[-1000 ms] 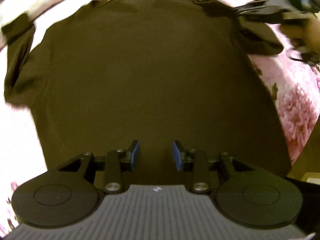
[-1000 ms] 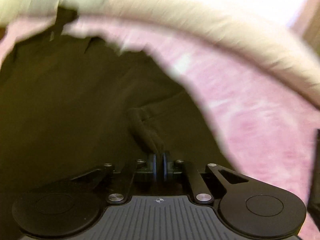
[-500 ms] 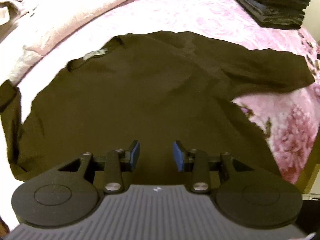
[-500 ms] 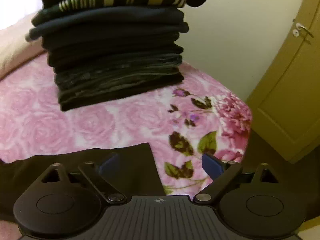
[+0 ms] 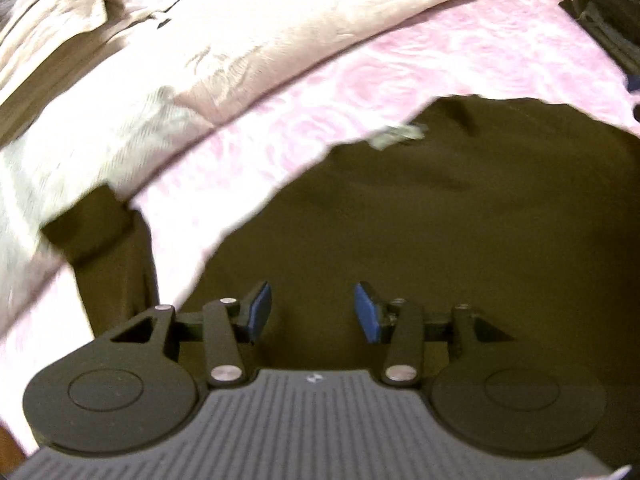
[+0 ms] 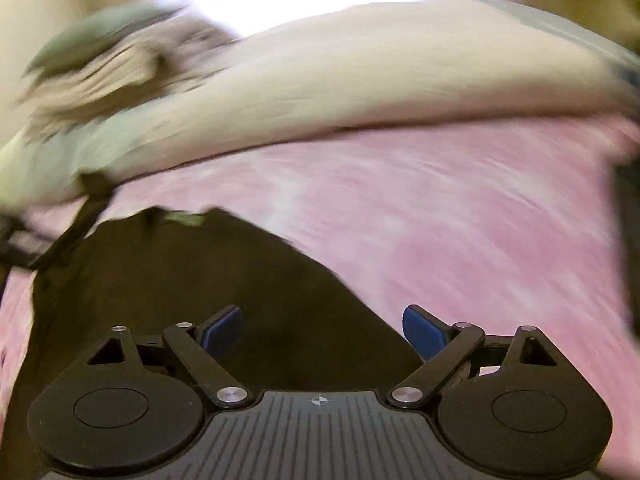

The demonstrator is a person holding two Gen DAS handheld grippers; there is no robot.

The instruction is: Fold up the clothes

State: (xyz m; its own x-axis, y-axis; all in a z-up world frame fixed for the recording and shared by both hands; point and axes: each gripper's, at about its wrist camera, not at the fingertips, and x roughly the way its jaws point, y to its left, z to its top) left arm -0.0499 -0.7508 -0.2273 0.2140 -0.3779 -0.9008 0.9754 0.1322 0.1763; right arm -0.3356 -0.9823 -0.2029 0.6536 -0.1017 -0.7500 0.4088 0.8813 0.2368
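A dark brown long-sleeved shirt [image 5: 440, 208] lies flat on the pink floral bedspread [image 5: 360, 80], neck label [image 5: 394, 136] towards the far side. Its left sleeve [image 5: 108, 256] runs down the left, cuff folded. My left gripper [image 5: 313, 311] is open and empty, over the shirt's left body. In the right wrist view the shirt [image 6: 200, 288] fills the lower left. My right gripper [image 6: 322, 330] is wide open and empty over the shirt's right shoulder edge. Both views are motion-blurred.
A beige quilt [image 5: 200, 40] is bunched along the far side of the bed; it also shows in the right wrist view [image 6: 360, 80]. A stack of folded dark clothes [image 5: 612, 12] sits at the far right. Pink bedspread [image 6: 460, 220] lies right of the shirt.
My right gripper let go of the sleeve, opened wide, and swung from the folded stack back over the shirt. My left gripper stayed open and shifted left towards the left sleeve.
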